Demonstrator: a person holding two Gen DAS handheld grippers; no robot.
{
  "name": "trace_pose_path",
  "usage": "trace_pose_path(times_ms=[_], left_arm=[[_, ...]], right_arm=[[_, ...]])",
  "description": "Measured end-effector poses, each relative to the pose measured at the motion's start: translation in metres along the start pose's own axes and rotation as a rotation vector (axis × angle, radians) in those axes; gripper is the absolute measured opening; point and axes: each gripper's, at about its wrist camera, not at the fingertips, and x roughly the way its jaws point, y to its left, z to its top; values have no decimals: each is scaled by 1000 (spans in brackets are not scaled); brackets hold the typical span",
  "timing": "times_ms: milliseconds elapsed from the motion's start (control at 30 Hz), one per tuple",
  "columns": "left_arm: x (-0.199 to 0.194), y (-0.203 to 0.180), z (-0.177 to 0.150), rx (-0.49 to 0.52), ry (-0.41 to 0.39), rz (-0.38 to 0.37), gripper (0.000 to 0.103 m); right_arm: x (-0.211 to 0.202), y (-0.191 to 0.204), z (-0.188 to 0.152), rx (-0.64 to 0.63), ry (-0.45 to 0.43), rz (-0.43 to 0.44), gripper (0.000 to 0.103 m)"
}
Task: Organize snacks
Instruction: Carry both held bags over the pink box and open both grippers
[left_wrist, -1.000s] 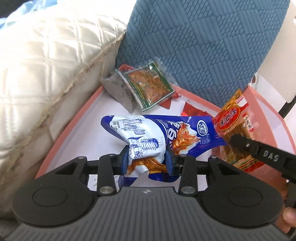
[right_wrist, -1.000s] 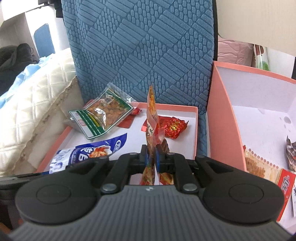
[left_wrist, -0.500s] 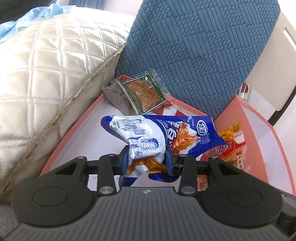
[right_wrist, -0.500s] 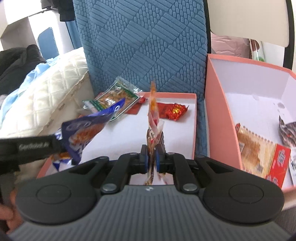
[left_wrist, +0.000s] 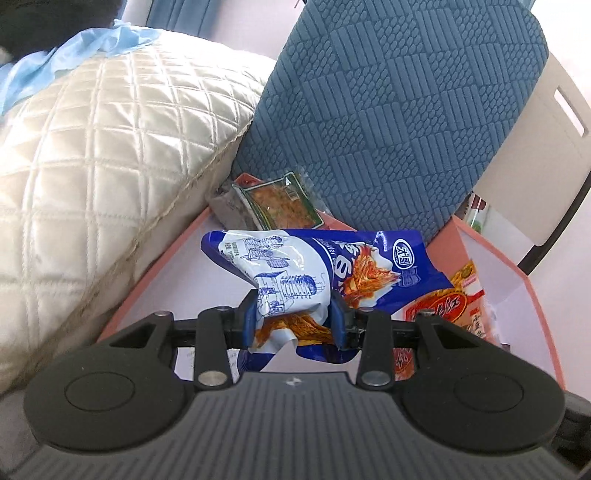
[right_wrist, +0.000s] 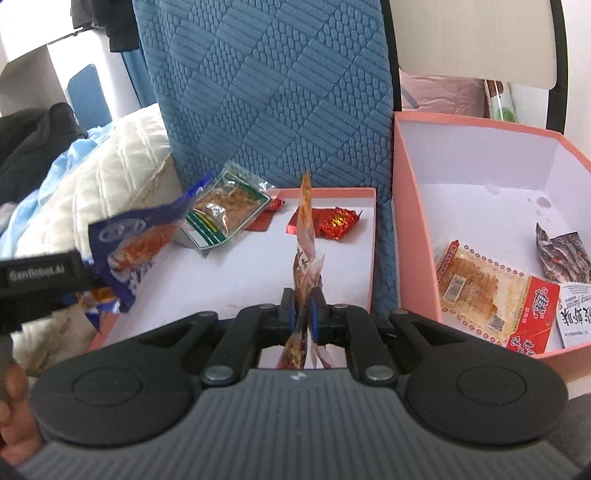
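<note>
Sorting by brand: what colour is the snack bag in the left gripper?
Blue and white crinkled snack bag, with orange food print; clearest in left wrist view.

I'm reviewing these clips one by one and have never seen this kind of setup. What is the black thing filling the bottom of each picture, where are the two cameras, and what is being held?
There is no robot here. A person carries a hand-held gripper in each hand, and each one has a fisheye camera looking forward along its two fingers. The black shape at the bottom of each picture is that gripper's own body.

In the left wrist view, the left gripper is closed on a crumpled blue and white snack bag. In the right wrist view, the right gripper pinches a thin orange snack packet edge-on.

Below them sits a shallow pink tray holding a green-edged snack packet and red foil-wrapped pieces. Beside it, a deeper pink box already holds a red and clear packet. A blue cushion stands behind.
</note>
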Motion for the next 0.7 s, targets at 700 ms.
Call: trace_pose_path(times_ms=[700], left_arm=[[-55,-66,36,23,-71,-75,44]], right_arm=[[-75,-21,55,-34,-113,33,11]])
